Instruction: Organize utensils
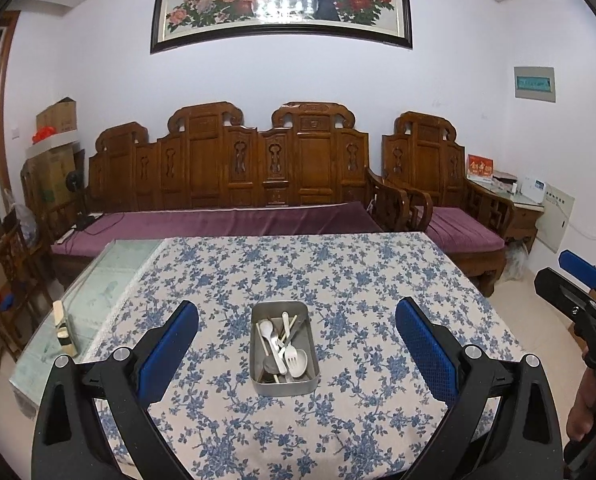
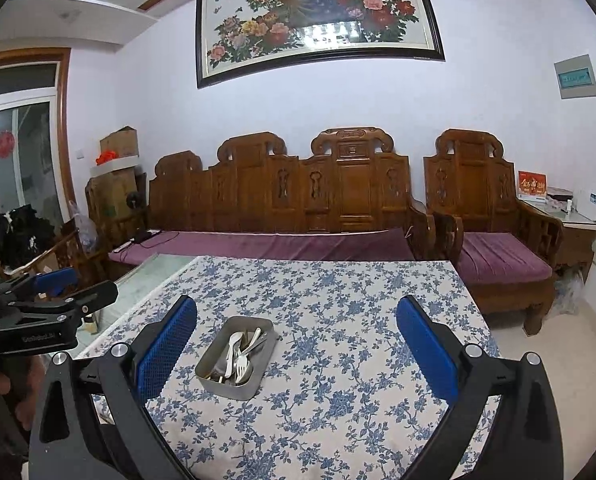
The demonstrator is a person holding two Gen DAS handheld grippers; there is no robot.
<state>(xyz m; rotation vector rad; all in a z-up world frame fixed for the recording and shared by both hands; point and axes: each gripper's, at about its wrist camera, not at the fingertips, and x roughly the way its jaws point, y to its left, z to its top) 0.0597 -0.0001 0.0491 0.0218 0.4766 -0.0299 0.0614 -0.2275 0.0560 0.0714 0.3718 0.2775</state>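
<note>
A: Nearest items?
B: Left gripper point(image 1: 296, 344), fingers spread wide, empty; right gripper point(image 2: 296, 344), likewise spread and empty. Both above the near table edge.
A: Next?
B: Metal tin point(image 1: 283, 385) centred on the blue-flowered tablecloth point(image 1: 378, 280), holding white plastic utensils point(image 1: 285, 350) and chopsticks.
A: Furthest?
B: Carved wooden bench point(image 1: 233, 168), purple cushion; framed flower painting point(image 1: 281, 0) above.

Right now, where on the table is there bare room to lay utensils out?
Bare tablecloth lies all around the metal tin: behind it toward the sofa and on either side. The tin's inside is crowded. The glass strip by the small wooden block is also open.
</note>
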